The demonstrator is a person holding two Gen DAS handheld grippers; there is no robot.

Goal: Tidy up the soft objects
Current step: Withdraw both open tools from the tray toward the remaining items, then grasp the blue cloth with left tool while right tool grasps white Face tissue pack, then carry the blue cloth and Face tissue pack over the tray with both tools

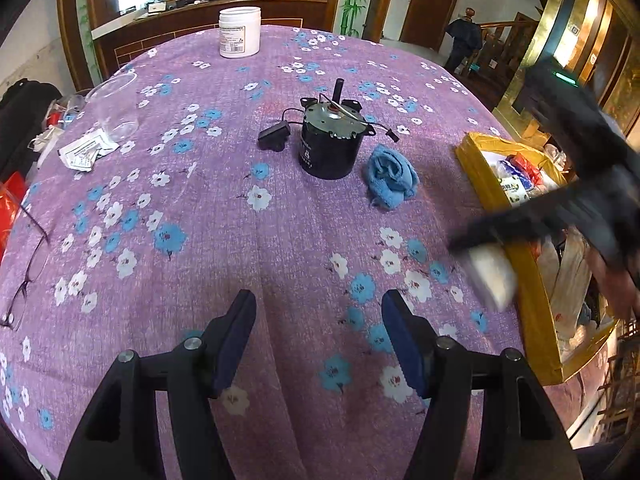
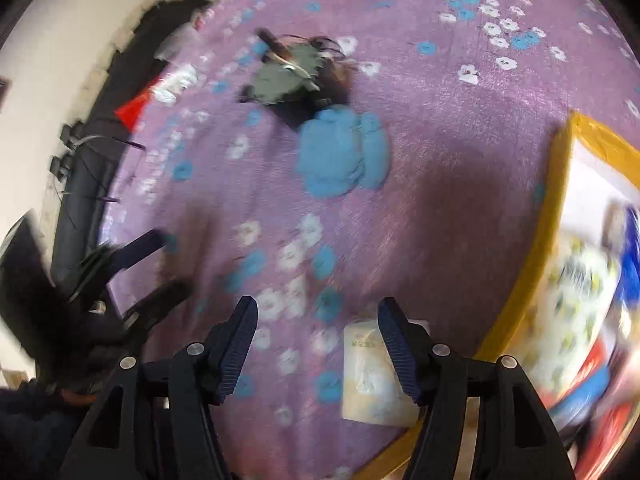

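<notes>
A crumpled blue cloth (image 1: 390, 178) lies on the purple flowered tablecloth beside a black motor (image 1: 330, 142); it also shows blurred in the right wrist view (image 2: 344, 152). A white tissue pack (image 1: 494, 276) lies by the yellow box (image 1: 532, 300), under my blurred right gripper (image 1: 476, 240). In the right wrist view the pack (image 2: 372, 376) lies just below my open right gripper (image 2: 318, 320), apart from its fingers. My left gripper (image 1: 318, 312) is open and empty over the near table, and shows at the left of the right wrist view (image 2: 168, 264).
The yellow box (image 2: 536, 264) at the right holds packets and bags. A white jar (image 1: 239, 32) stands at the far edge, a clear cup (image 1: 114, 106) and paper packets (image 1: 86, 152) at the left, eyeglasses (image 1: 28, 272) near the left edge.
</notes>
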